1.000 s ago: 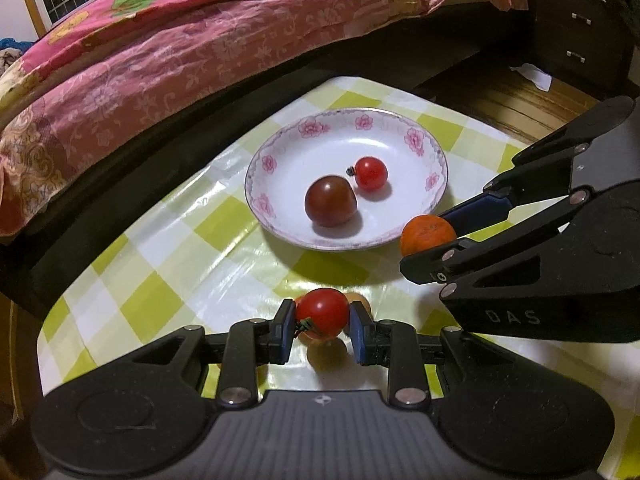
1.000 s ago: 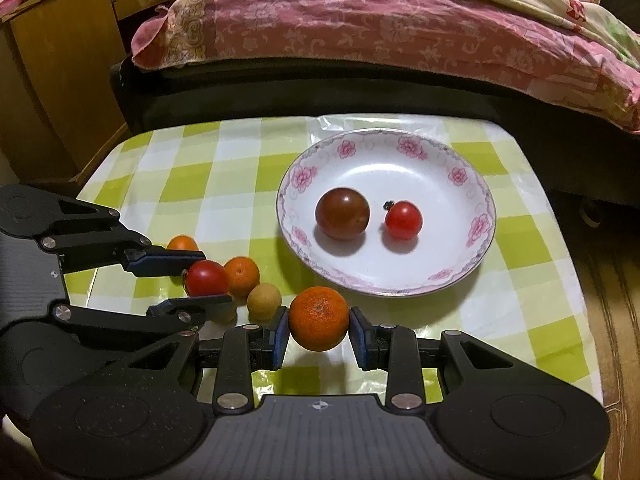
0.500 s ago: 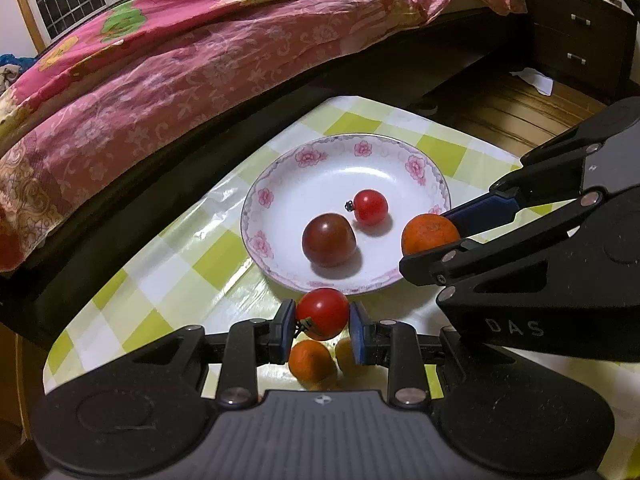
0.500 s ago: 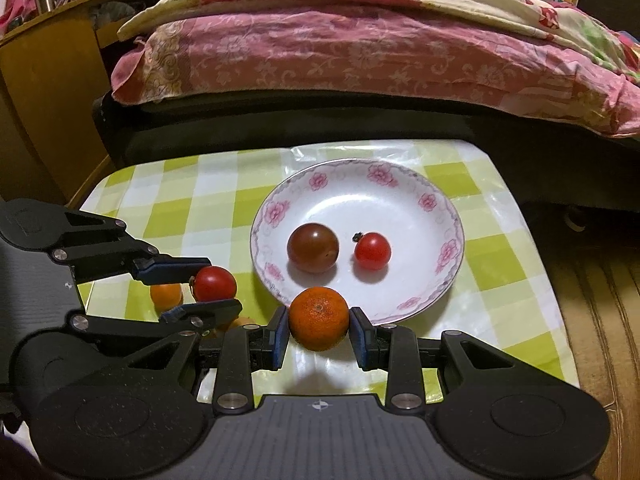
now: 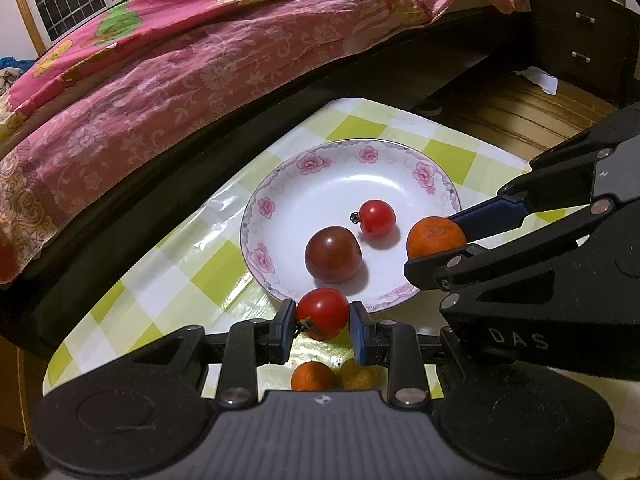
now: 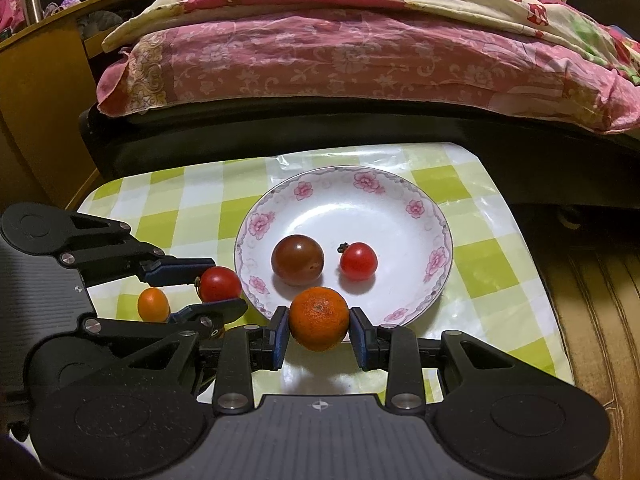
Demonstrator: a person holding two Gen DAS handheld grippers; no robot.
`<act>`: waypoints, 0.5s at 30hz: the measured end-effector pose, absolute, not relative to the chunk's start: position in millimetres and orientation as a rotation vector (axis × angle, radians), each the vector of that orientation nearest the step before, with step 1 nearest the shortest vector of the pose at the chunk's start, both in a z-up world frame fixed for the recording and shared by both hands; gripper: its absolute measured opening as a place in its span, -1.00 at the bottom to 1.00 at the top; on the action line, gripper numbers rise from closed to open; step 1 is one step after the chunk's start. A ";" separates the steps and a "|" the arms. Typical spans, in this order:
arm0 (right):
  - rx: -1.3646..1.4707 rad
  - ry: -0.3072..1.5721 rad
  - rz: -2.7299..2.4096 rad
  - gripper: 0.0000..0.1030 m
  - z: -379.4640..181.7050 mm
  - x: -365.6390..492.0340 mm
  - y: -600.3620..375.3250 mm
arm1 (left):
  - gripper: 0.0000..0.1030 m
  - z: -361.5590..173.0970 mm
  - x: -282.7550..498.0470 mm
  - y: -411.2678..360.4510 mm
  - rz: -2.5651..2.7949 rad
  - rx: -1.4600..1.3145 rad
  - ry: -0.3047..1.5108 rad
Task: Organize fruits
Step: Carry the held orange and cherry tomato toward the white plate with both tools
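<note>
A white floral plate (image 5: 280, 208) (image 6: 404, 184) holds a dark brown-red tomato (image 5: 333, 254) (image 6: 297, 259) and a small red tomato (image 5: 377, 217) (image 6: 358, 261). My left gripper (image 5: 322, 324) is shut on a red tomato (image 5: 322, 313) (image 6: 220, 283), held above the table at the plate's near rim. My right gripper (image 6: 319, 330) is shut on an orange mandarin (image 6: 319, 318) (image 5: 435, 236), held over the plate's near edge. A small orange fruit (image 5: 313, 376) (image 6: 153, 304) and a yellowish fruit (image 5: 357, 374) lie on the table below the left gripper.
The table wears a green and white checked cloth (image 6: 192, 204). A bed with a pink quilt (image 6: 360, 56) stands just behind it. A wooden cabinet (image 6: 36, 92) is at the left and a dark drawer unit (image 5: 576, 28) at the right.
Both grippers have risen with their fruits and moved toward the plate. The fruits left on the table now show lower, beneath the left gripper.
</note>
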State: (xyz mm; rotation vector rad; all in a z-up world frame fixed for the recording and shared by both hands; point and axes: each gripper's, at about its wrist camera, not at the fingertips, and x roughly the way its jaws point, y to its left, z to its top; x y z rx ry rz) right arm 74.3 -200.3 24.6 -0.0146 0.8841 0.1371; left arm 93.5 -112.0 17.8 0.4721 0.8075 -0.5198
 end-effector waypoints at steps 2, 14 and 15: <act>-0.014 0.884 0.133 -0.46 23.8 76.0 -201.1 | -0.30 16.6 96.5 -113.3 -0.520 0.471 0.810; 0.008 0.913 0.105 -0.46 15.1 85.2 -210.7 | -0.31 6.9 110.6 -114.3 -0.527 0.437 0.851; 0.011 0.916 0.101 -0.46 13.8 85.9 -212.2 | -0.31 6.4 112.3 -113.6 -0.529 0.428 0.853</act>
